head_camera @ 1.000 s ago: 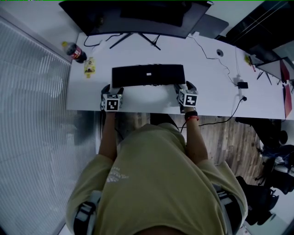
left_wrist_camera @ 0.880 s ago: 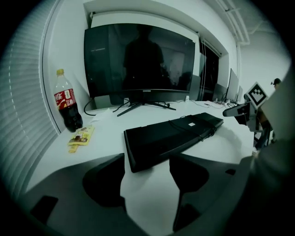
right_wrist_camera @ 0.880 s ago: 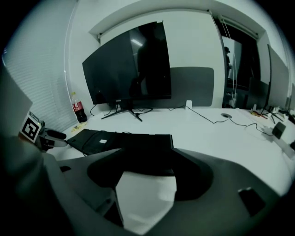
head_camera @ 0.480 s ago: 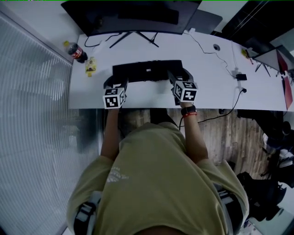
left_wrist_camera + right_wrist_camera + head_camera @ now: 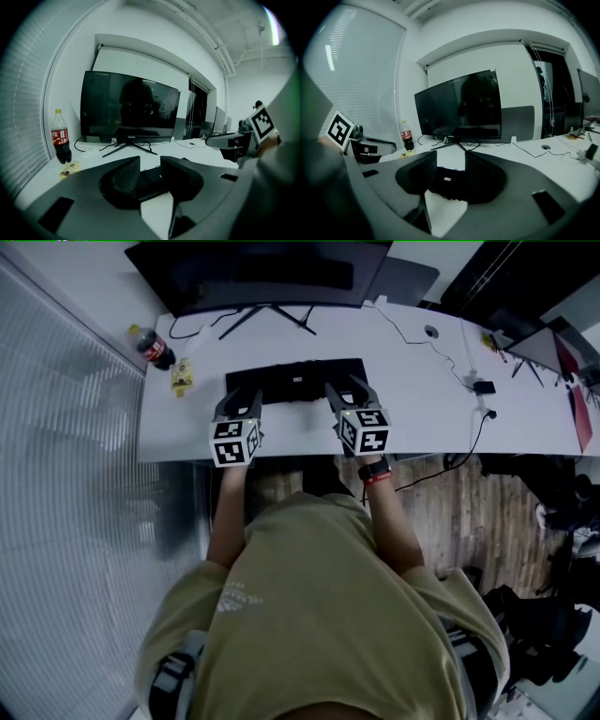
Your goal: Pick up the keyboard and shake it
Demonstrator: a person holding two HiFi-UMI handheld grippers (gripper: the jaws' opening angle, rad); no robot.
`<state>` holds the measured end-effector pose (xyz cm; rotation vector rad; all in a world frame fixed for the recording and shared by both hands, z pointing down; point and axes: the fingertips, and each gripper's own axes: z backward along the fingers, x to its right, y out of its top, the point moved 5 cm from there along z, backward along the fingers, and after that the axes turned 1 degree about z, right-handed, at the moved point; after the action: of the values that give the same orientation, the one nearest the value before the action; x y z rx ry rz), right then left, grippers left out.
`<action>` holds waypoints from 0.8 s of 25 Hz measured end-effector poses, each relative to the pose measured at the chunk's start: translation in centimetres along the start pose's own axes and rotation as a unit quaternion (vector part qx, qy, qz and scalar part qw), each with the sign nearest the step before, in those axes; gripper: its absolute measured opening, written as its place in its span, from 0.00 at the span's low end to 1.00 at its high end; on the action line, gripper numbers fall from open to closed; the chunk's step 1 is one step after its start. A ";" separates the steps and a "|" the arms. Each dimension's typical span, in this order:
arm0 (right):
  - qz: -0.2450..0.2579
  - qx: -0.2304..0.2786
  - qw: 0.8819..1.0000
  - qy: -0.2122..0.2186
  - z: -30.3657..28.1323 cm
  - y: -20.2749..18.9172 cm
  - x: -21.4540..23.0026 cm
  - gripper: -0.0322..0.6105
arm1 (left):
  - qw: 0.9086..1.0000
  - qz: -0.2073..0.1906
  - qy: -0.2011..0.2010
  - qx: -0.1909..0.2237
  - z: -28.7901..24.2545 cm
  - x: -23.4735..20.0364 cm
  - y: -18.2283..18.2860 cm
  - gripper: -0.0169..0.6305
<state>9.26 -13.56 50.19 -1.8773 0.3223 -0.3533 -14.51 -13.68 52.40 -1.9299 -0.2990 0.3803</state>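
Note:
A black keyboard (image 5: pixel 295 374) lies flat on the white desk (image 5: pixel 422 418), a small white label showing on its upper face. My left gripper (image 5: pixel 238 399) hangs above its near-left part and my right gripper (image 5: pixel 345 388) above its near-right part, both pointing slightly downward. In the left gripper view the keyboard (image 5: pixel 151 177) shows through the gap of the left gripper (image 5: pixel 150 164), on the desk beyond the tips. The right gripper view gives the same: keyboard (image 5: pixel 447 183) beyond the right gripper (image 5: pixel 450 161). Both pairs of jaws have just been closing, a gap remains, and nothing is between the pads.
A large dark monitor (image 5: pixel 262 273) stands behind the keyboard on a splayed foot. A cola bottle (image 5: pixel 155 346) and a yellow packet (image 5: pixel 183 378) sit at the desk's left end. Cables and a plug (image 5: pixel 483 387) lie to the right. Slatted blinds line the left wall.
Both grippers have risen from the desk at the keyboard's ends and now show over its near edge, closer together. Their jaws stand narrower. The keyboard has stayed on the desk.

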 end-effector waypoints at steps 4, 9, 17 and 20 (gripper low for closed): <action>0.016 0.014 1.000 0.007 1.2 0.7 -1.5 0.31 | 1.000 0.006 0.002 0.013 1.5 0.8 0.2 0.20; 0.021 0.025 0.999 0.011 2.2 1.0 -2.7 0.20 | 1.000 -0.024 0.000 0.013 2.6 2.0 0.0 0.17; 0.028 0.020 0.999 0.020 2.6 0.2 -3.7 0.11 | 0.998 -0.055 -0.023 -0.001 2.7 4.1 -1.0 0.11; 0.028 0.016 0.999 0.022 2.7 -0.1 -3.6 0.09 | 0.997 -0.063 -0.032 -0.005 2.5 4.9 -1.1 0.08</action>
<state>7.03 -9.79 49.09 -1.8283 0.3963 -0.3589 -11.05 -9.32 51.96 -1.9004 -0.4636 0.3583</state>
